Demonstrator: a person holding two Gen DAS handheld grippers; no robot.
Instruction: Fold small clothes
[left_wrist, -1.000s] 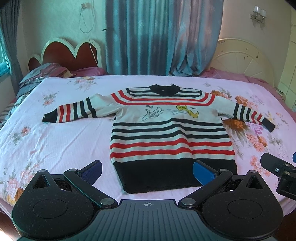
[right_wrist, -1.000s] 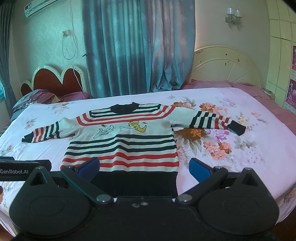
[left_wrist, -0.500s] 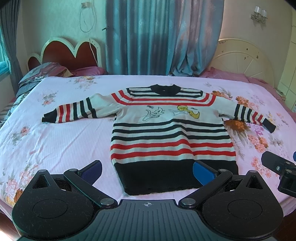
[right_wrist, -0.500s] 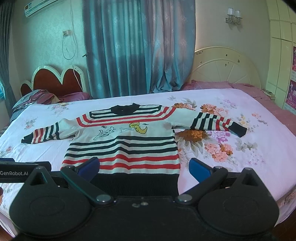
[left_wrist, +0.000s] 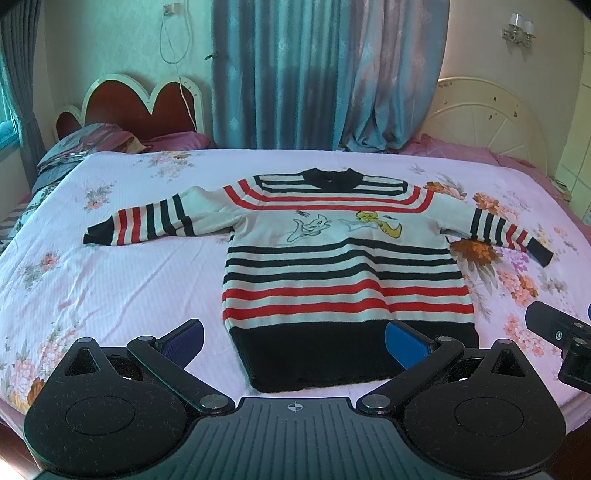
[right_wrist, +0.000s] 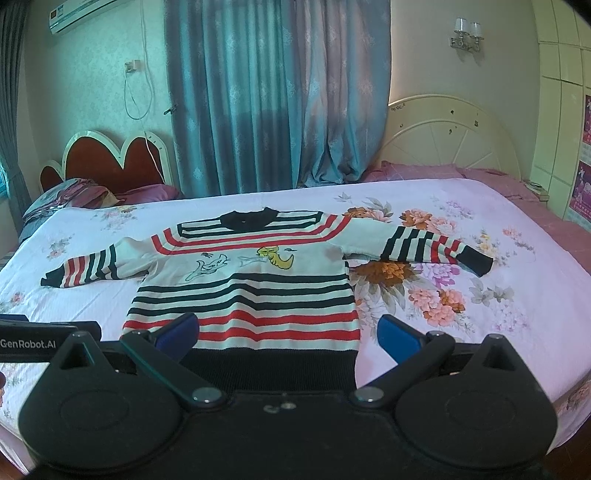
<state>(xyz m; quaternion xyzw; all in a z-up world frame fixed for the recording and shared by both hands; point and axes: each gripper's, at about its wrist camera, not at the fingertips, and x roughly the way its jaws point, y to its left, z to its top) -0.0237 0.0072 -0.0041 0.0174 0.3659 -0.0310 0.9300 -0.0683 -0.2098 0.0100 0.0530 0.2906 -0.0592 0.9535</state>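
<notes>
Sweater laid flat, both grippers poised at the hem

Sweater (left_wrist: 343, 273) front and centre: a striped knit in red, black and white, spread face-up on the floral bedsheet (left_wrist: 110, 280), collar toward the curtains (left_wrist: 295, 74), black hem toward the cameras. Both sleeves are stretched straight out to the sides, which looks like a deliberate starting layout, since a flat garment gives clean fold lines.

Left gripper (left_wrist: 293, 341) hovers low above the near edge of the bed, jaws spread wide and holding nothing. Its blue fingertips (left_wrist: 184, 338) bracket the left half of the hem, one out over bare sheet, the other over the black band. Right gripper (right_wrist: 288, 336) sits beside it, likewise wide open and empty, its fingertips (right_wrist: 397, 338) straddling the hem's right corner. Part of it pokes into the left view at the right edge.

No fold is made yet, so this reads as the very start. Each gripper appears lined up with its own side of the garment, so the likely opener is a sleeve or a side edge. Whether either touches cloth, I cannot tell.
</notes>
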